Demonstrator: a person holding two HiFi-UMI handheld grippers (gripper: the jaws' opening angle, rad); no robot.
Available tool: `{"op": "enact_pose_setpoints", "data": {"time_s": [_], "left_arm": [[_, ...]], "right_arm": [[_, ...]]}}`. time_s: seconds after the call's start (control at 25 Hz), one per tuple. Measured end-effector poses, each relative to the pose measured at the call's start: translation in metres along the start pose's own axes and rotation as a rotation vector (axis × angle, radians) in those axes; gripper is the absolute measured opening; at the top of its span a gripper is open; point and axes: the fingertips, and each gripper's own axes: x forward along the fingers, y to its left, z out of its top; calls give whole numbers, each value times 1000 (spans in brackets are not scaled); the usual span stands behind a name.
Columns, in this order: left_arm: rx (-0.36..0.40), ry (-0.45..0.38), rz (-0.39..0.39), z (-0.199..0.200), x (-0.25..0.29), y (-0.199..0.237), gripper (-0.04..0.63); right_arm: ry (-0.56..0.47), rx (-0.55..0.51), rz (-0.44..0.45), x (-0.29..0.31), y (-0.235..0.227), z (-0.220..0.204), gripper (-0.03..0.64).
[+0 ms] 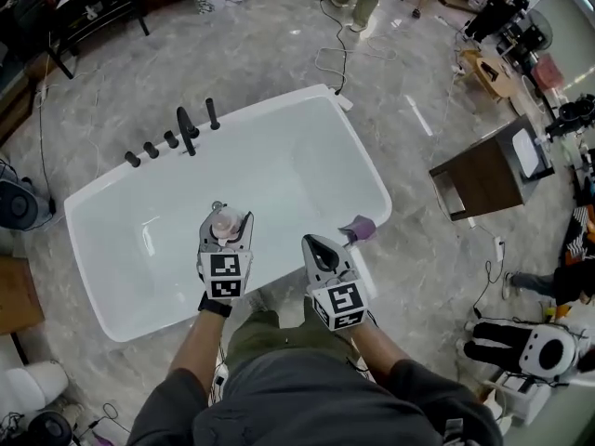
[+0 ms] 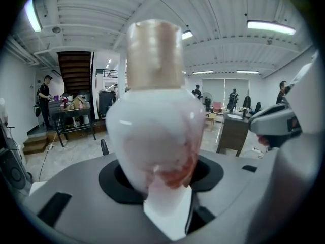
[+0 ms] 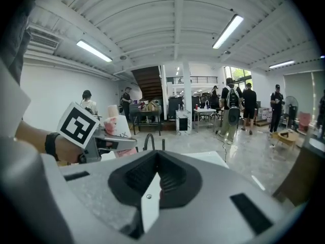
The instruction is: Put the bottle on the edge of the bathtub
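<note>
A white bottle (image 1: 225,219) with a pale pink-beige cap is upright between the jaws of my left gripper (image 1: 226,234), which is shut on its body above the inside of the white bathtub (image 1: 279,110), close to the near rim. The bottle (image 2: 155,136) fills the left gripper view, cap on top. My right gripper (image 1: 323,247) is shut with nothing in it, a little to the right over the near rim. The right gripper view has its jaws (image 3: 152,187) closed, with the bottle (image 3: 112,120) and the left gripper's marker cube (image 3: 78,127) off to the left.
Black taps (image 1: 186,130) stand on the tub's far left rim. A purple object (image 1: 359,228) lies on the near right rim beside my right gripper. A brown cabinet (image 1: 483,170) stands to the right. Cables cross the marble floor (image 1: 279,35), and people stand in the room.
</note>
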Motion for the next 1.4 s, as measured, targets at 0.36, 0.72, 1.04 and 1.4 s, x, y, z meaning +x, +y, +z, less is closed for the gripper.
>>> {"op": "enact_pose_setpoints", "data": {"time_s": [0.36,0.72,1.04,1.4], "left_arm": [[-51,15,152,-8,134,52,222],[-74,59,234,-32,276,103,222],[-79,76,269,-50,373,130,222],[-91,112,306,-75,446,166,222]], "right_arm": [[30,-56,134,122,-56,-17,2],[43,-64,182,223,-117,-22,2],[63,-48,191,268,-163,-47,2],[81,-36,199,290,-191,-68,2]]}}
